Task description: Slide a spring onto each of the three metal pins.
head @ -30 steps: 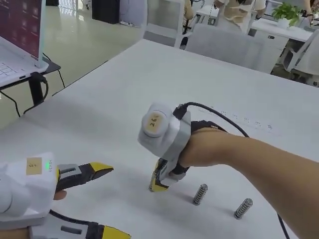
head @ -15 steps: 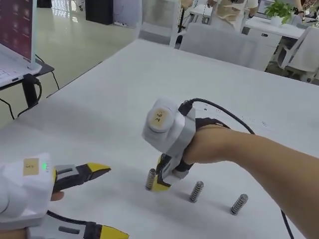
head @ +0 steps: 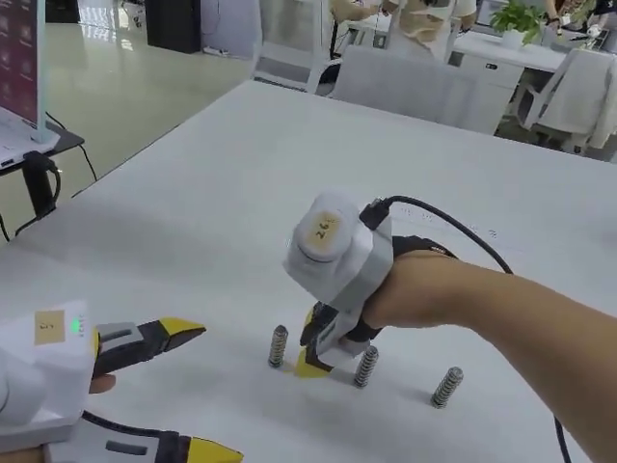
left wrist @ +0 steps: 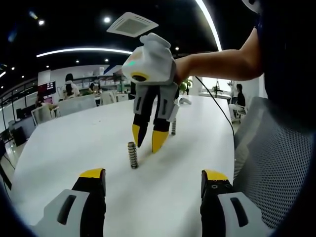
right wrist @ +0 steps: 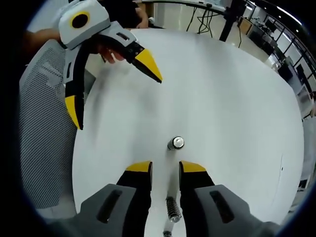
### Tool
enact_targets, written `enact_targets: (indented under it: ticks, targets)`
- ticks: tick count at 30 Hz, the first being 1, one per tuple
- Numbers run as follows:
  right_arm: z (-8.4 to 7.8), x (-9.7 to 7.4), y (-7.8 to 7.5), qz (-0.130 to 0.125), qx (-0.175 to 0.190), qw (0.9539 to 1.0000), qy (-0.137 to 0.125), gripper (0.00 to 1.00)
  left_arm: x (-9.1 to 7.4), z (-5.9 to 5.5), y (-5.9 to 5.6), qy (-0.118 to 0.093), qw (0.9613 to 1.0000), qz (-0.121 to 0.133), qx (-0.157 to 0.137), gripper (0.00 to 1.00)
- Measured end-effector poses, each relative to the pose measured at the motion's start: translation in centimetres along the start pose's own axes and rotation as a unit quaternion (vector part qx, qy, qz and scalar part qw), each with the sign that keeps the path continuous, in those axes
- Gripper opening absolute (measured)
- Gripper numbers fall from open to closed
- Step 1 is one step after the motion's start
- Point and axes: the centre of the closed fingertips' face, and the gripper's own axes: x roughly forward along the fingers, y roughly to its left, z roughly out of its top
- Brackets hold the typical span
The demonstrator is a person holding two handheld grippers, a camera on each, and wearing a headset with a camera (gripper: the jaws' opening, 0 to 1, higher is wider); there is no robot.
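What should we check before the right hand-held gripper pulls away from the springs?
1. Three springs upright in a row, left spring, middle spring, right spring: ok.
2. Right hand-held gripper has its jaws apart and holds nothing: ok.
3. Right hand-held gripper clear of the middle spring: cannot tell; they sit very close in the head view.
4. Left hand-held gripper open and off to the side of the springs: ok.
5. Springs seated fully down: cannot tell from these angles.
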Motion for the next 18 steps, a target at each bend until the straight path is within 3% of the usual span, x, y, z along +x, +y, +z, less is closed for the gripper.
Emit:
enact_targets:
  ticks: [18]
  targets:
    - [-1.7,-1.9,3.2,-0.022,0.033,0.9982,-0.045,0.2,0.2,0.2,-0.3,-0.001,1.0,-0.005,0.001,0.77]
